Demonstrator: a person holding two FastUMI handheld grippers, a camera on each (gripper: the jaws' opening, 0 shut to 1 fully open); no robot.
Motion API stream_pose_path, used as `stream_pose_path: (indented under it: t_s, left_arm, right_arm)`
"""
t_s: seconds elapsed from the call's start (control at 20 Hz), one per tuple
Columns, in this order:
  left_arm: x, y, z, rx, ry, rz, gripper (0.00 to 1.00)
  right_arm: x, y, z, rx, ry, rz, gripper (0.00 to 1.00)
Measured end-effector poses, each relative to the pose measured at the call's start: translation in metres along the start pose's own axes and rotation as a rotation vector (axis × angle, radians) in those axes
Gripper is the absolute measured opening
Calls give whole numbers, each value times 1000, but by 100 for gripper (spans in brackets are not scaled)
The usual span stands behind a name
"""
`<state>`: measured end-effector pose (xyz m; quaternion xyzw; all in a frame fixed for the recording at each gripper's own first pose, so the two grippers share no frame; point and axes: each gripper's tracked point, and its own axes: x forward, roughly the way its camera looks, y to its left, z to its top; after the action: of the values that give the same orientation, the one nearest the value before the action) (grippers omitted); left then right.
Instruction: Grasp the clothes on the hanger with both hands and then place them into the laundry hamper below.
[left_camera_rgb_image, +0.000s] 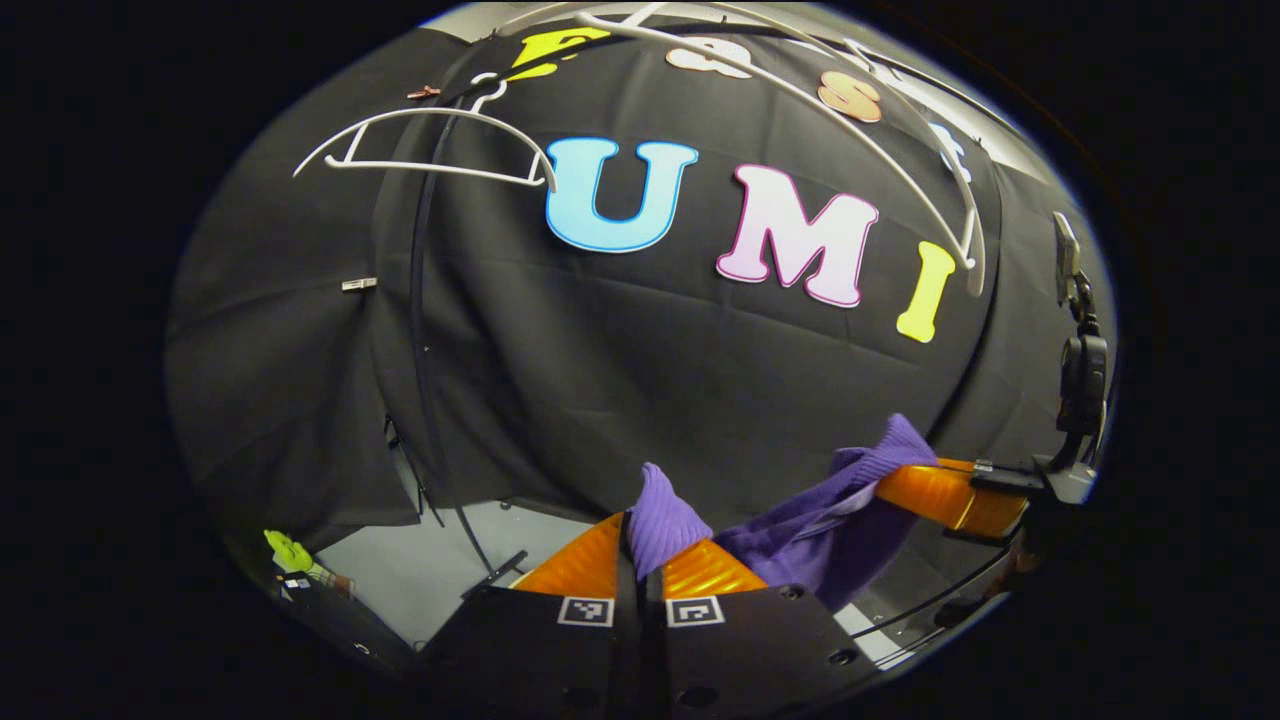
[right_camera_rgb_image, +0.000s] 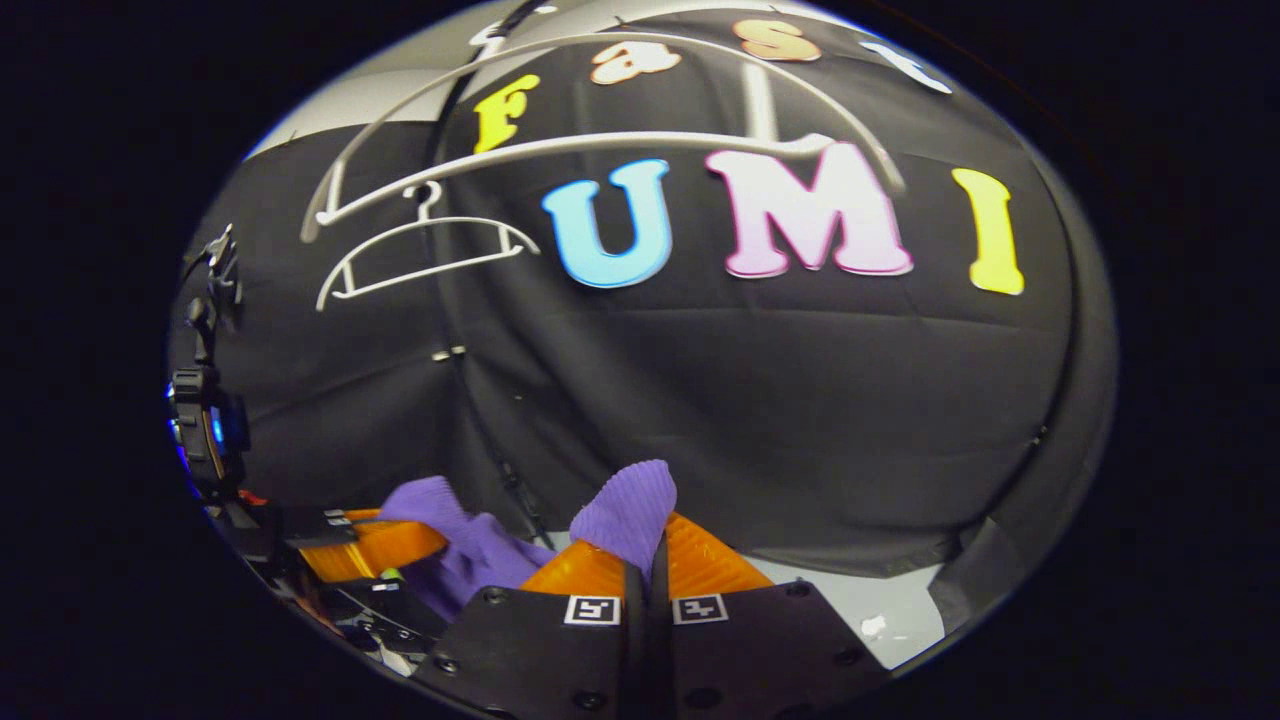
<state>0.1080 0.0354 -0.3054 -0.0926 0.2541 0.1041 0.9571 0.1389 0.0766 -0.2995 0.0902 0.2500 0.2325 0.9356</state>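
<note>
A purple ribbed garment (left_camera_rgb_image: 800, 540) hangs stretched between the two grippers, off the hangers. In the left gripper view my left gripper (left_camera_rgb_image: 640, 560) is shut on one bunched end of it, its orange fingers (left_camera_rgb_image: 580, 565) pressed together. To the right in that view, the right gripper (left_camera_rgb_image: 940, 492) pinches the other end. In the right gripper view my right gripper (right_camera_rgb_image: 645, 560) is shut on a purple fold (right_camera_rgb_image: 625, 515), and the left gripper (right_camera_rgb_image: 370, 545) holds the cloth (right_camera_rgb_image: 470, 555) at lower left. A large white hanger (left_camera_rgb_image: 800, 100) (right_camera_rgb_image: 600, 150) hangs bare above.
A smaller white hanger (left_camera_rgb_image: 430, 150) (right_camera_rgb_image: 420, 255) hangs further off, also bare. A black cable (left_camera_rgb_image: 420, 330) runs down the wall cloth. Grey floor (left_camera_rgb_image: 410, 570) (right_camera_rgb_image: 850, 595) lies below. A small green object (left_camera_rgb_image: 290, 552) sits at the lower left edge.
</note>
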Motion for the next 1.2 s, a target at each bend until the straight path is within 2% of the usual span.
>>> stream_pose_path:
  t_s: [0.1,0.15,0.35,0.55,1.2]
  left_arm:
    - [-3,-14,7,14,4,-44,5]
    - [-4,-8,-1,24,-3,-37,5]
    - [-2,5,16,6,1,-17,5]
    - [-3,7,12,31,10,-14,5]
    - [3,18,-5,10,66,-18,5]
  right_arm:
    - [9,32,1,-43,22,73,5]
    - [10,33,1,-66,40,88,4]
    - [12,33,0,-51,55,80,4]
    - [6,38,-8,-95,76,90,4]
    - [8,30,-31,-103,151,73,5]
